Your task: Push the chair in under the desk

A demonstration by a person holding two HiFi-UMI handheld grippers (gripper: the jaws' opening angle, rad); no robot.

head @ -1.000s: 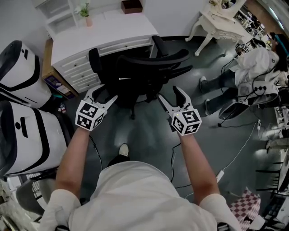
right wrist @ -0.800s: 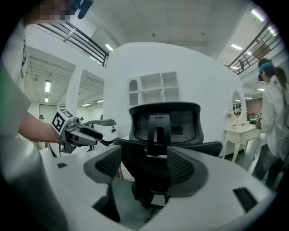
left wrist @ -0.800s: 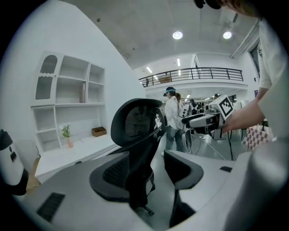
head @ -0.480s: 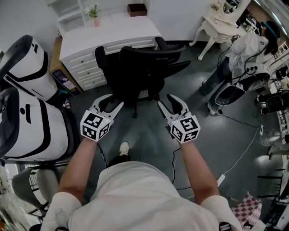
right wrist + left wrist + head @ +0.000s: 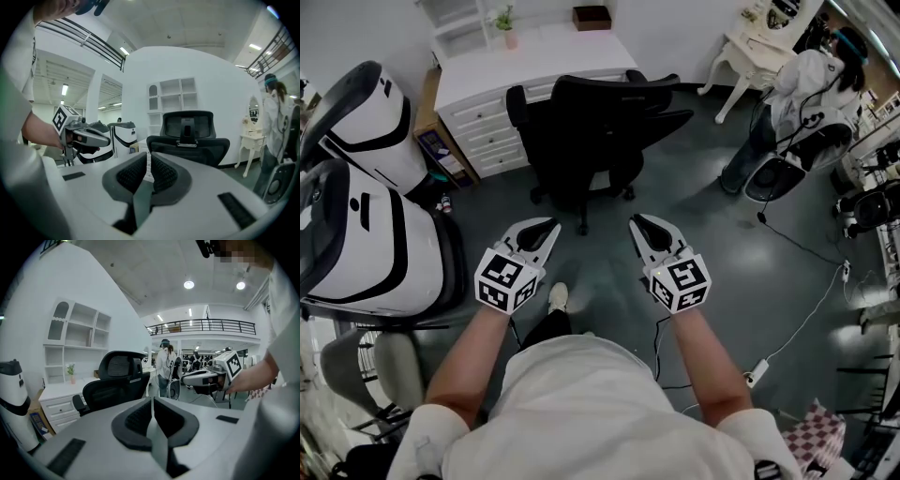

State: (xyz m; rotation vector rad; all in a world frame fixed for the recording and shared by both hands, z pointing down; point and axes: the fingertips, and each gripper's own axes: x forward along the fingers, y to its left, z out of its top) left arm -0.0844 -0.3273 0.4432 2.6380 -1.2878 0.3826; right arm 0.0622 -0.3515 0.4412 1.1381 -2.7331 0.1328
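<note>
The black office chair (image 5: 591,131) stands with its seat tucked at the white desk (image 5: 534,66), its back toward me. Both grippers hang over the grey floor, well short of the chair and apart from it. My left gripper (image 5: 549,226) is shut with nothing between its pads; its jaws have just been closing. My right gripper (image 5: 637,223) is likewise shut and empty after closing. The left gripper view shows its closed jaws (image 5: 152,401) with the chair (image 5: 117,385) beyond. In the right gripper view its closed jaws (image 5: 147,161) point at the chair (image 5: 190,140).
Large white machines (image 5: 356,216) line the left side. An ornate white table (image 5: 759,37) and a person in white (image 5: 806,84) are at the far right. Cables (image 5: 797,244) run over the floor on the right. My shoe (image 5: 558,298) shows between the grippers.
Both grippers have drawn back from the chair toward me and their jaws have gone from wide open to shut. The chair now sits farther from the grippers, at the desk.
</note>
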